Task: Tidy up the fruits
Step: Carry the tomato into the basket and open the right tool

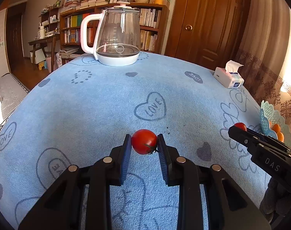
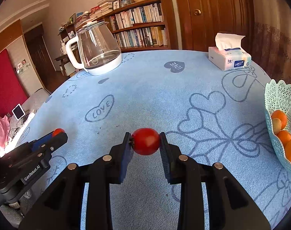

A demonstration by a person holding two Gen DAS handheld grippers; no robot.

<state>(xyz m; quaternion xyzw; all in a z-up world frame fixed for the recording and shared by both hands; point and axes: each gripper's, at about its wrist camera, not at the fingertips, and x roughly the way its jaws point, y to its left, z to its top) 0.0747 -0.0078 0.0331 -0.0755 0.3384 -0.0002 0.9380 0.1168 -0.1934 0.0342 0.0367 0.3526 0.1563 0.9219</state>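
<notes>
One glossy red cherry tomato (image 1: 144, 141) sits pinched in the left tongs, green stem toward the right; a second red tomato (image 2: 145, 141) in the right tongs; oranges (image 2: 285, 134) fill the lacy pale-blue basket (image 2: 277, 95) at far right.

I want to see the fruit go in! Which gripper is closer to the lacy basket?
Right. The right gripper has the basket just beside it; the left gripper sits farther away, beyond the right one.

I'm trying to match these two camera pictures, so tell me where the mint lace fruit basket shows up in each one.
Left wrist view: the fruit basket sits at the far right edge, behind the right claw.
Right wrist view: the basket fills the right edge, with orange fruits inside.
Shared landmark: the glass kettle at the far side of the blue tablecloth.
</notes>
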